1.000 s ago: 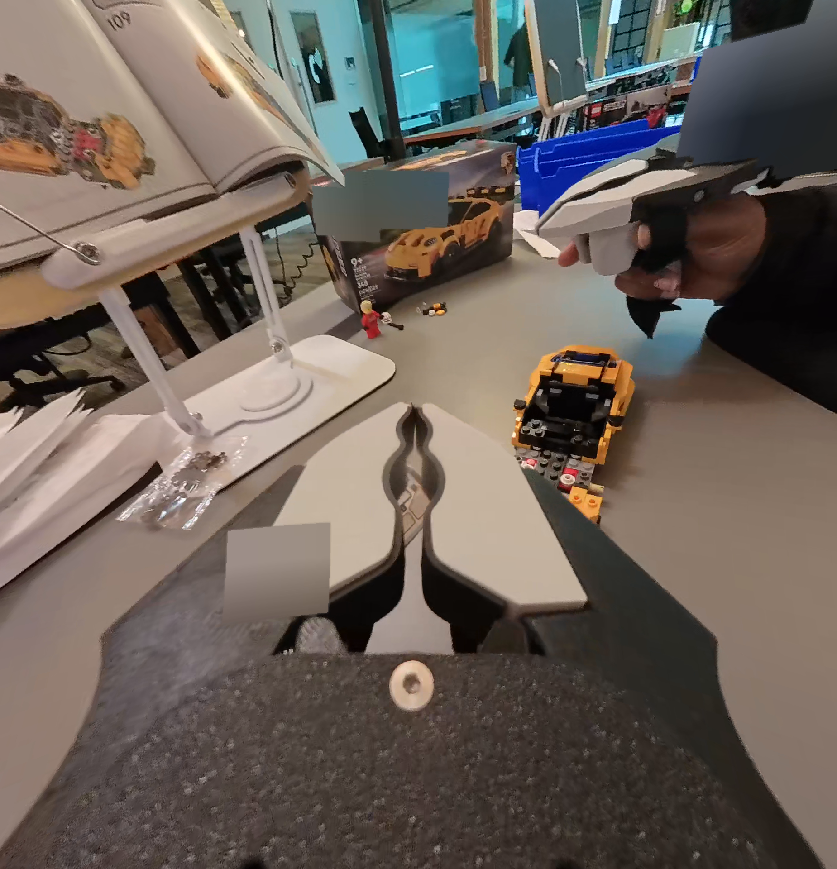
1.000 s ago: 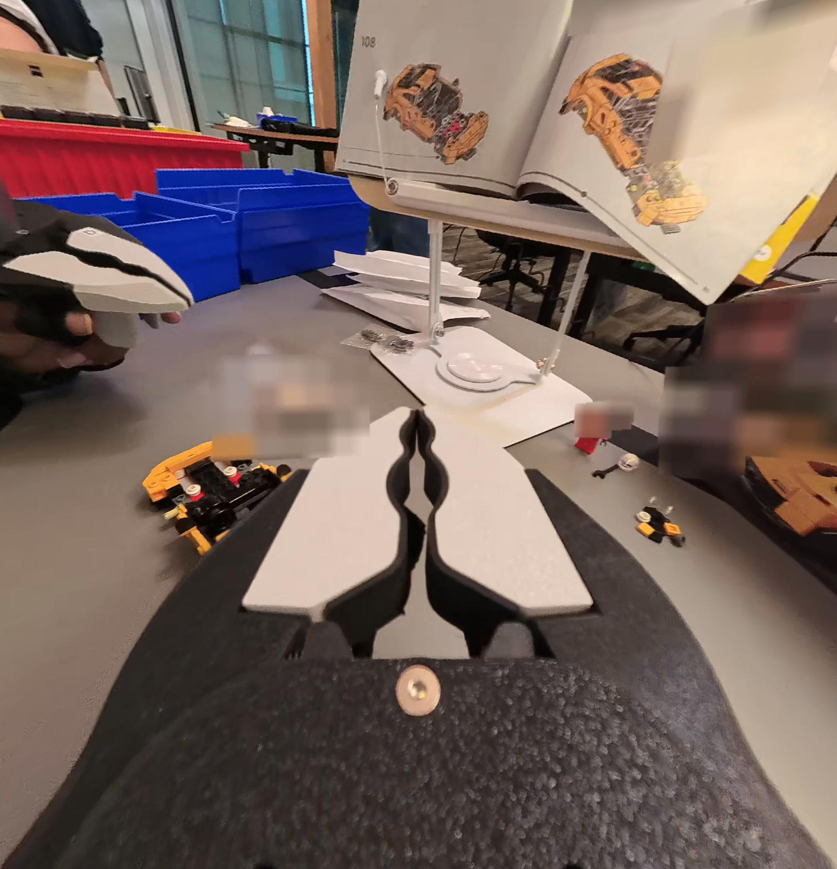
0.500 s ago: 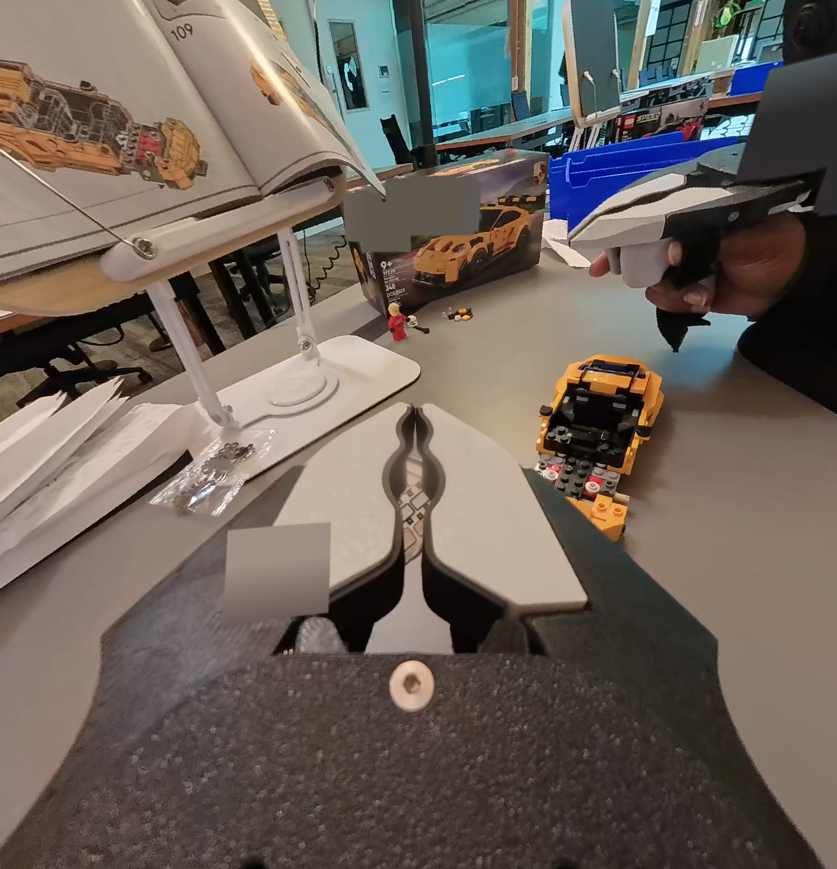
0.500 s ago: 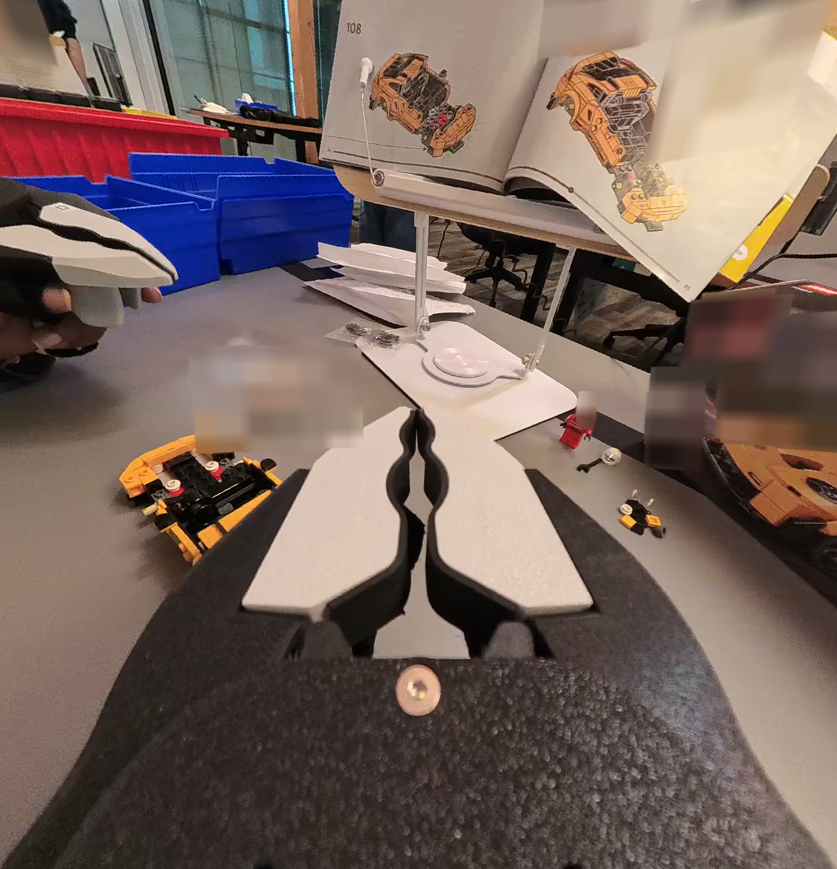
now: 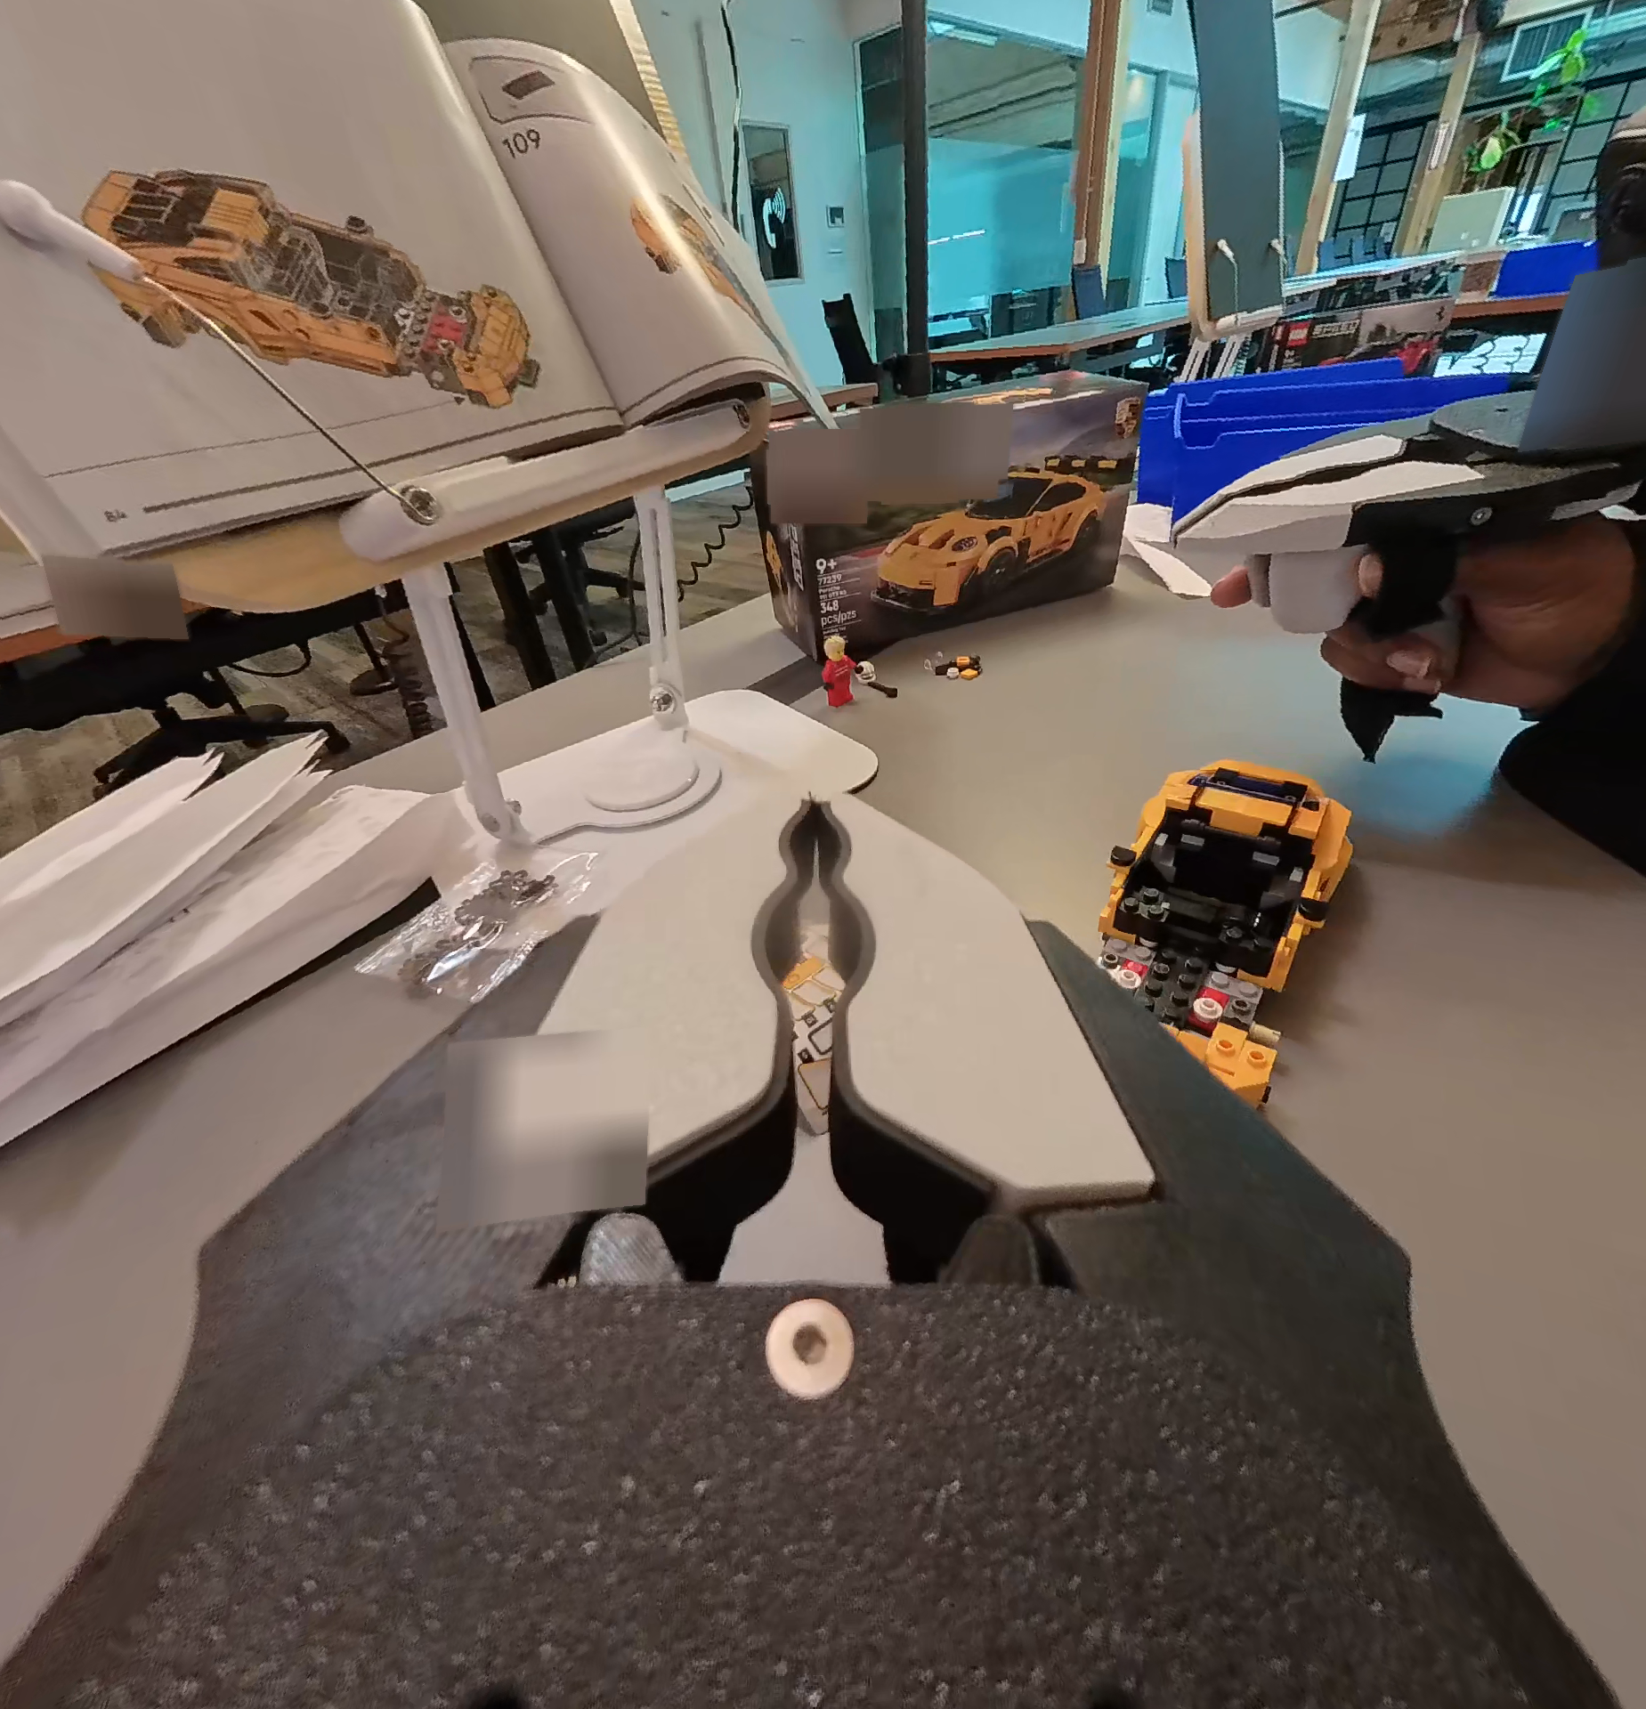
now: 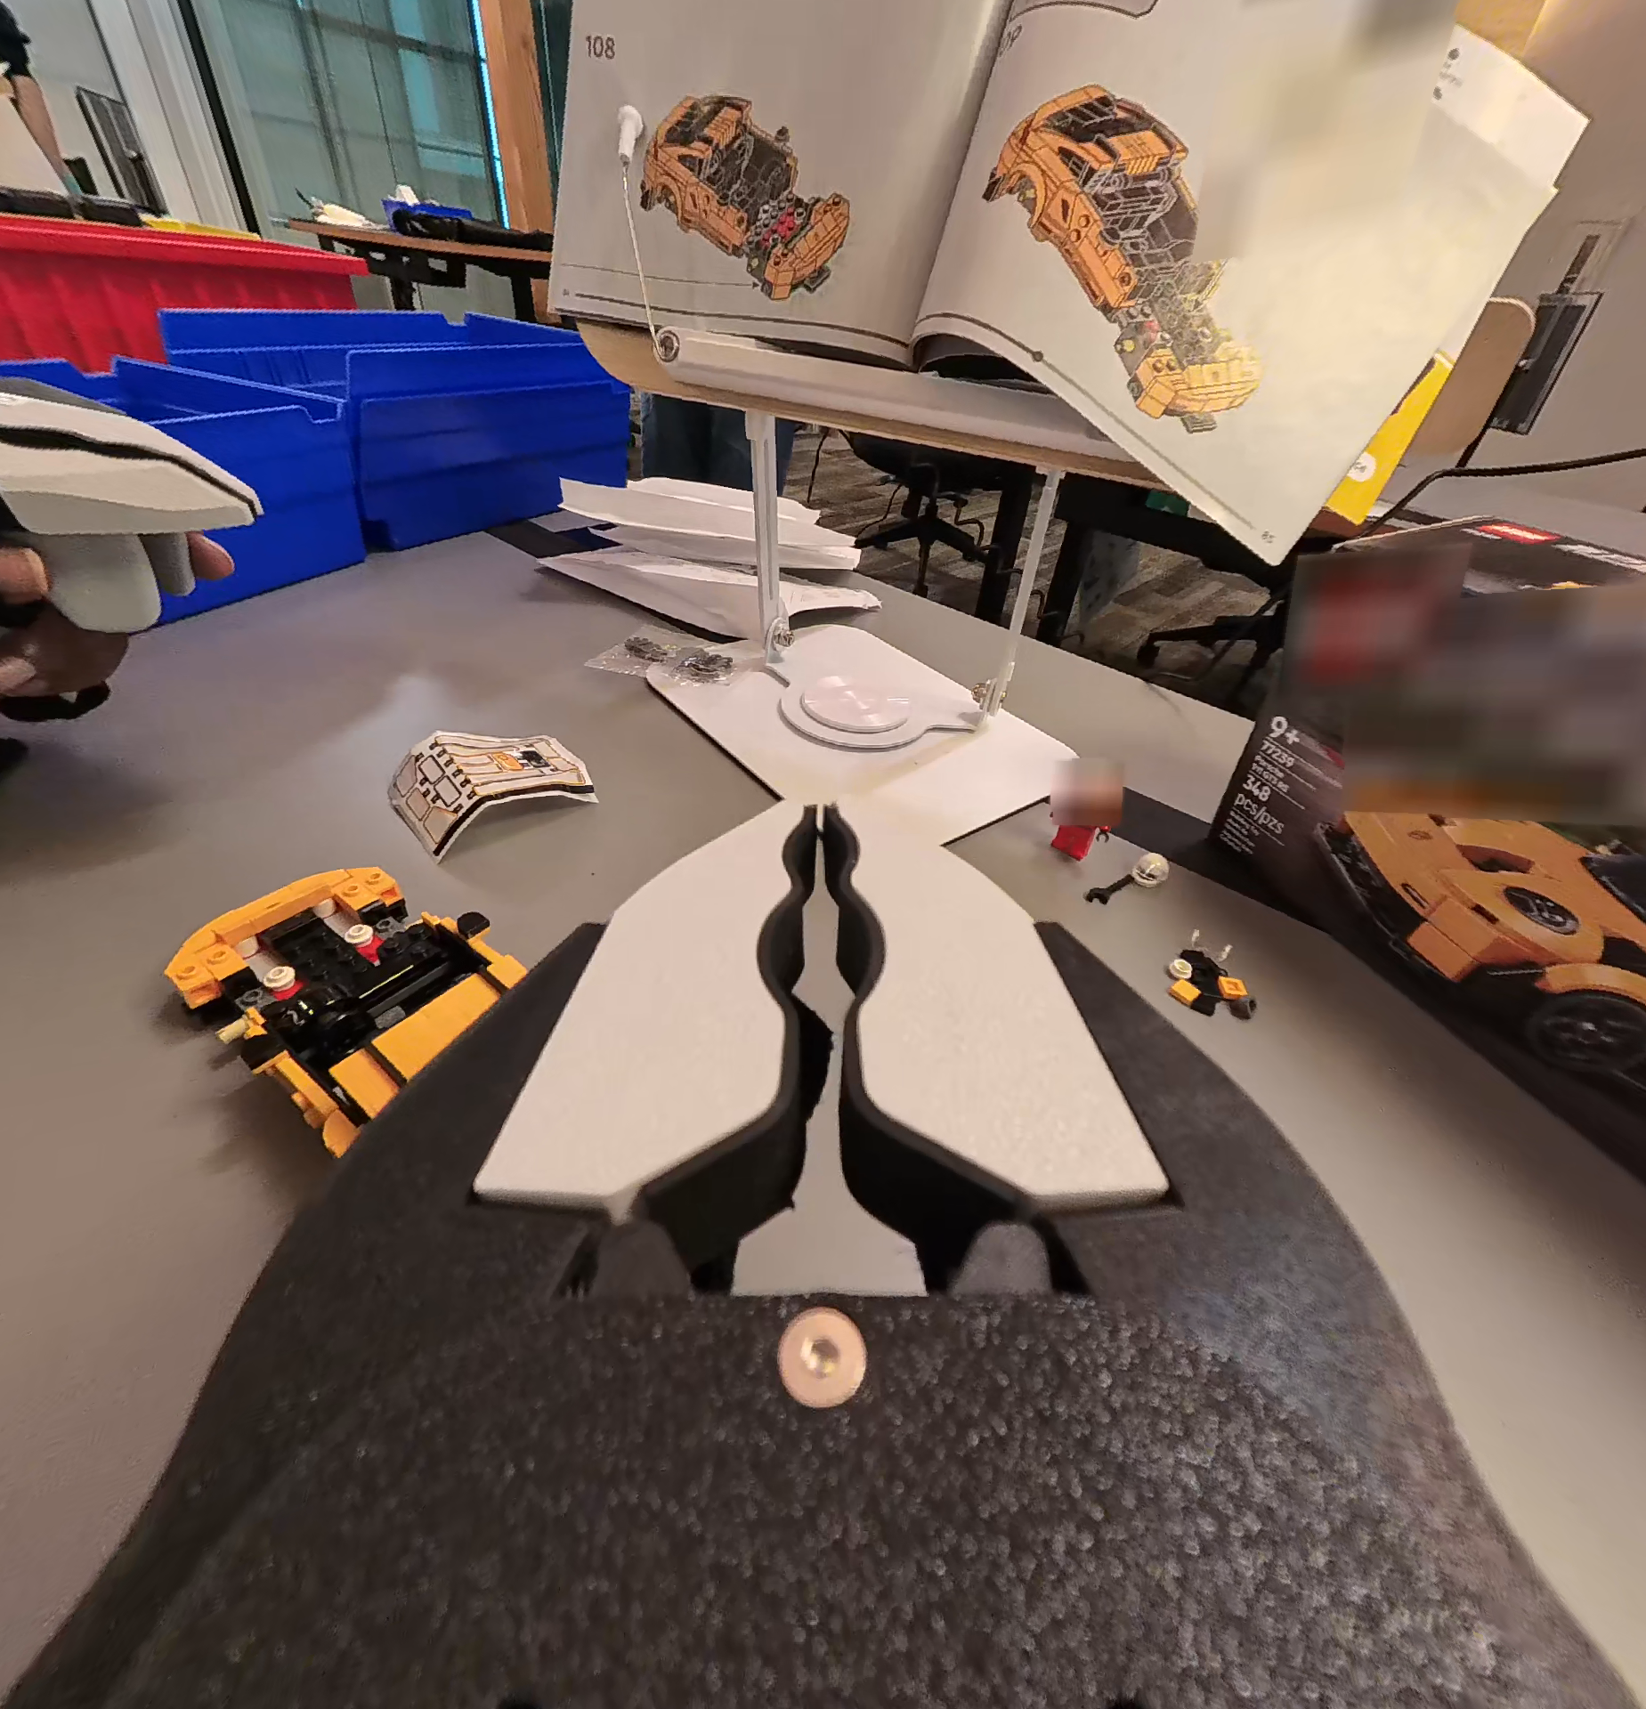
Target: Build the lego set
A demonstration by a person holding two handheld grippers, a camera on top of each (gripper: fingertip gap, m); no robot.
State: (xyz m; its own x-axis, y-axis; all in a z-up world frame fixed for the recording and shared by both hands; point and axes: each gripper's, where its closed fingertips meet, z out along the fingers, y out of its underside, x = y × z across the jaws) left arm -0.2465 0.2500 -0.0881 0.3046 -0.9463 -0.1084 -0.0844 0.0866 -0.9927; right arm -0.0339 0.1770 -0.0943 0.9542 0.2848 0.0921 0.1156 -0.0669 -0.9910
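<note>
A partly built orange and black Lego car (image 5: pixel 1217 888) sits on the grey table, also in the right wrist view (image 6: pixel 338 989). My left gripper (image 5: pixel 811 809) is shut and empty, held above a sticker sheet (image 5: pixel 810 999) that lies on the table (image 6: pixel 486 777). It shows at the left edge of the right wrist view (image 6: pixel 107 481). My right gripper (image 6: pixel 821 814) is shut and empty, to the right of the car. A hand holds it in the air (image 5: pixel 1309 499). An open instruction manual (image 6: pixel 893 185) rests on a white stand (image 6: pixel 856 712).
The set's box (image 5: pixel 948 527) stands at the back. A red minifigure (image 5: pixel 837 670), a helmet and wrench (image 6: pixel 1133 874) and small orange-black pieces (image 6: pixel 1207 985) lie before it. A clear parts bag (image 5: pixel 486 925) and white paper bags (image 5: pixel 107 906) lie left. Blue bins (image 6: pixel 384 416) stand behind. The left gripper's tips are roughly 25 centimeters from the right gripper's.
Both grippers stay shut. The left gripper's view has swung a little left, so the car and the right gripper sit farther right in it. Nothing on the table has moved.
</note>
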